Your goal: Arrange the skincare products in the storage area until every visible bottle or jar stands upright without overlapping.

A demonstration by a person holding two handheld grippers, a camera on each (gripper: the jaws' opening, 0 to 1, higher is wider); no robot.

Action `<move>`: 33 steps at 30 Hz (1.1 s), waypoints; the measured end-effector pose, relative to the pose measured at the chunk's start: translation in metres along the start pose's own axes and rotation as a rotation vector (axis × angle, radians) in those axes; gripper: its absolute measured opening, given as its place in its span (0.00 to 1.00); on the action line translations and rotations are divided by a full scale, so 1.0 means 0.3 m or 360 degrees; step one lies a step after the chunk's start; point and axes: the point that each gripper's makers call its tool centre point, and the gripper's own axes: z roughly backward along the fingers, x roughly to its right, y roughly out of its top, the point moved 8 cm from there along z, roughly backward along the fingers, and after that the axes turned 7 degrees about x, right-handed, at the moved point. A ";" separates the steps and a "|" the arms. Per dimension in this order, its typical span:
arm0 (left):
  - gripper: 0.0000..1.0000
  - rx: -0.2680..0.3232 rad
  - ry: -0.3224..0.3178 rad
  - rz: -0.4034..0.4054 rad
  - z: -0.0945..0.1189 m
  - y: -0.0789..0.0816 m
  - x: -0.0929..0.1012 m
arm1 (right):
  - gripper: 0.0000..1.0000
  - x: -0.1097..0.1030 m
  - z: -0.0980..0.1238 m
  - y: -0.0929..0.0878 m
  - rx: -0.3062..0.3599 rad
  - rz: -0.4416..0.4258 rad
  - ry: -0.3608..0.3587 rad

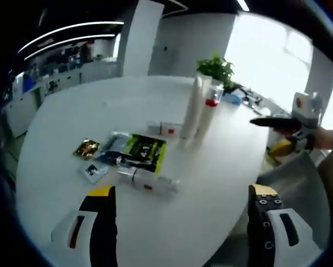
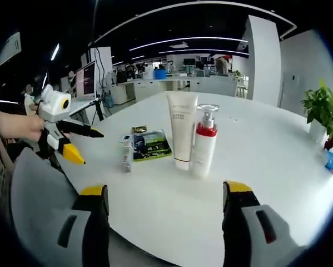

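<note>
A white tube (image 1: 192,108) (image 2: 181,128) and a pump bottle with a red collar (image 1: 209,114) (image 2: 204,142) stand upright, side by side, on the white round table (image 1: 99,100) (image 2: 255,161). A small white bottle with a red band (image 1: 147,179) (image 2: 127,153) lies on its side next to a green-black sachet (image 1: 144,151) (image 2: 149,144). A small white box (image 1: 166,129) lies flat behind the sachet. My left gripper (image 1: 183,191) (image 2: 90,146) is open over the table edge, well short of the lying bottle. My right gripper (image 2: 165,189) (image 1: 262,136) is open too, in front of the upright pair.
A gold sachet (image 1: 86,148) (image 2: 138,129), a silver-blue one (image 1: 113,146) and a small dark one (image 1: 94,171) lie flat beside the green sachet. A potted plant (image 1: 216,68) (image 2: 322,108) stands at the table's far edge. A hand (image 2: 16,125) holds the left gripper.
</note>
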 end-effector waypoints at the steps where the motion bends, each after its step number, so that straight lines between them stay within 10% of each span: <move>1: 0.97 0.0002 0.0008 0.0003 0.012 -0.006 0.004 | 0.85 0.000 0.004 -0.003 -0.0002 -0.0002 0.0000; 33: 0.96 0.0036 0.0146 0.0061 0.187 -0.078 0.059 | 0.83 -0.009 0.045 -0.074 -0.0032 -0.0119 -0.0011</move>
